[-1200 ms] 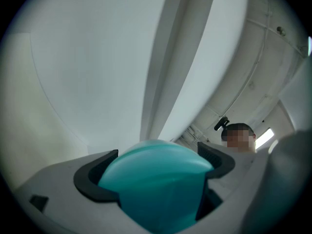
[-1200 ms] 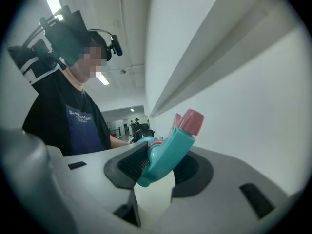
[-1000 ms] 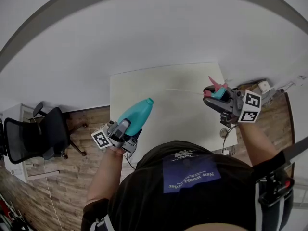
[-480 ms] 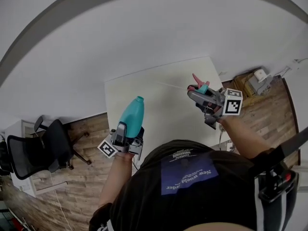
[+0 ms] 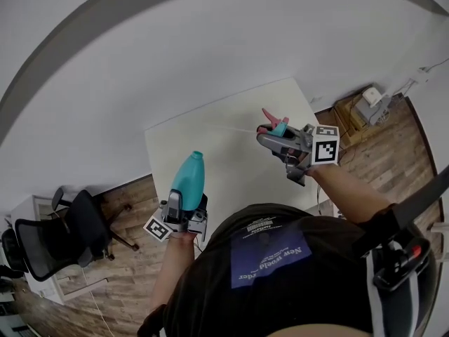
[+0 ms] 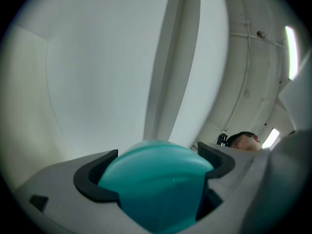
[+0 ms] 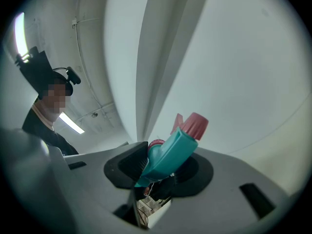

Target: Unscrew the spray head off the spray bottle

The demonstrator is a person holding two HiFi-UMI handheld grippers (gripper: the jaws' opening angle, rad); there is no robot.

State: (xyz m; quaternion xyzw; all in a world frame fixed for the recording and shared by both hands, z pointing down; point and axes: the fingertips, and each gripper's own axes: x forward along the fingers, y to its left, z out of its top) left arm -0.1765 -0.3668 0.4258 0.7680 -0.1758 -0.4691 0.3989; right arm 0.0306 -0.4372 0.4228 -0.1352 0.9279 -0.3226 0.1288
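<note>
Head view: a person in a dark shirt holds a gripper in each hand over the near side of a white table (image 5: 224, 111), seen from steeply above.
Spray bottle (image 5: 190, 179): teal, smooth and plain, with a rounded body that narrows to a short bare neck. The neck points away from the person and has nothing screwed on it.
Bottle in the left gripper view: its rounded teal body (image 6: 156, 182) fills the space between the two dark pads.
Left gripper (image 5: 187, 206): its jaws are clamped on the lower body of the bottle, one pad on each side, holding it above the table's near left edge.
Spray head (image 5: 276, 129): off the bottle, with a teal body and pink parts.
Spray head in the right gripper view: the teal body (image 7: 170, 152) slants up to the right and ends in a ribbed pink nozzle cap (image 7: 196, 125). A pink trigger (image 7: 176, 123) stands behind it, and a pink collar (image 7: 155, 144) shows at its lower end.
Right gripper (image 5: 272, 137): its jaws are partly closed and grip the spray head at the collar end, with the nozzle sticking out past the pads.
Separation: the bottle and the head are well apart, each in its own gripper and both clear of the tabletop.
Surroundings: a black office chair (image 5: 59, 230) stands on the wooden floor (image 5: 119, 272) to the left.
</note>
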